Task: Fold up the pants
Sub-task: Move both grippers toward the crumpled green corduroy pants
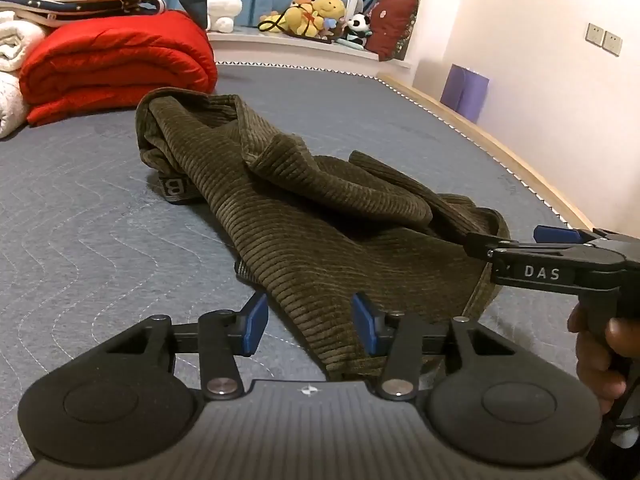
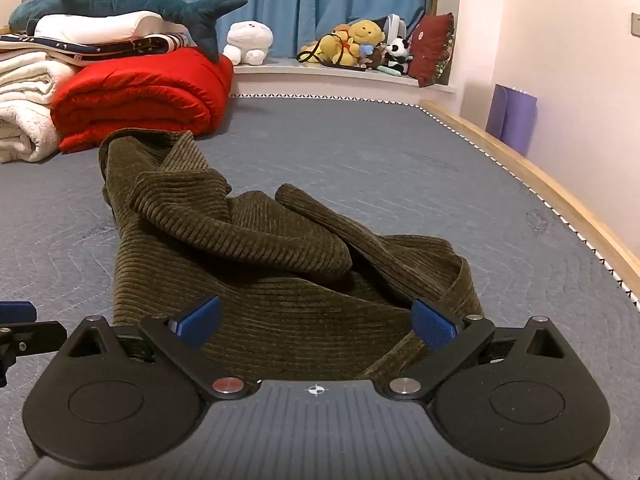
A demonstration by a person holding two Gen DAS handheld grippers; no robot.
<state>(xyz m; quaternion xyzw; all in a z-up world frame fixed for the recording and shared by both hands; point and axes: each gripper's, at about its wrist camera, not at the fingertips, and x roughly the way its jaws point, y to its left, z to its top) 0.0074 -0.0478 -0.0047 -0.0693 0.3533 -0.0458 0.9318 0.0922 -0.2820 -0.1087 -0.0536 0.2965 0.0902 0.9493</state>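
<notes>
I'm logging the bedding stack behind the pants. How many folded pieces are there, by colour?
Red quilt: 1
White blankets, upper and lower: 2
Navy starred blanket: 1
Total: 4, on the grey mattress beyond the olive corduroy pants.

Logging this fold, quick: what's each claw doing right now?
Left claw: open, over the near edge of the pants, holding nothing.
Right claw: open, holding nothing.
</notes>
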